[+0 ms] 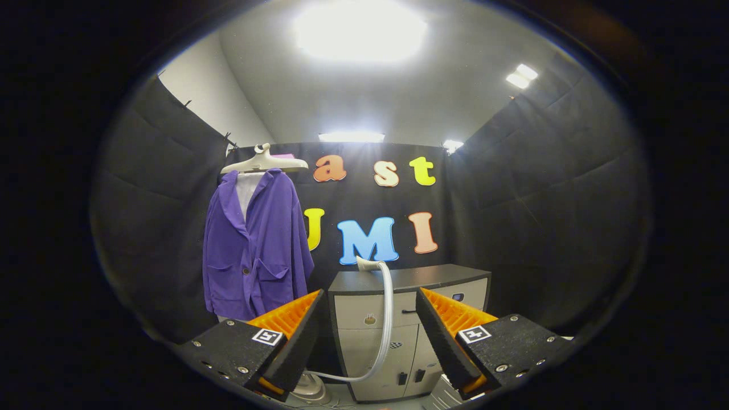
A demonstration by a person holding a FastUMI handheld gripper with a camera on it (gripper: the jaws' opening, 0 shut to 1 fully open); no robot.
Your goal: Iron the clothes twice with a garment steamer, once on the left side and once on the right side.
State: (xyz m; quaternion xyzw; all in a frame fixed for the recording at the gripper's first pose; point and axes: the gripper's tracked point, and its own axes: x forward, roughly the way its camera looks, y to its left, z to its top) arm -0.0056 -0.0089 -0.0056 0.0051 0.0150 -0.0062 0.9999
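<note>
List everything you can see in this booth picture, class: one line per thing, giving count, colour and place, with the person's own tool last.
jacket: one, purple, hanging on the hanger left of the cabinet.
hanger: one, cream, at the top of the black wall.
steamer head: one, white, resting on the cabinet top.
hose: one, pale grey, running from the steamer head down the cabinet front to the base.
steamer base: one, pale, on the floor behind the left finger.
cabinet: one, dark top with light doors, beyond the fingers.
tongs: one, open, holding nothing.

Glaring ceiling lights (360,29), fisheye-warped edges.
</note>
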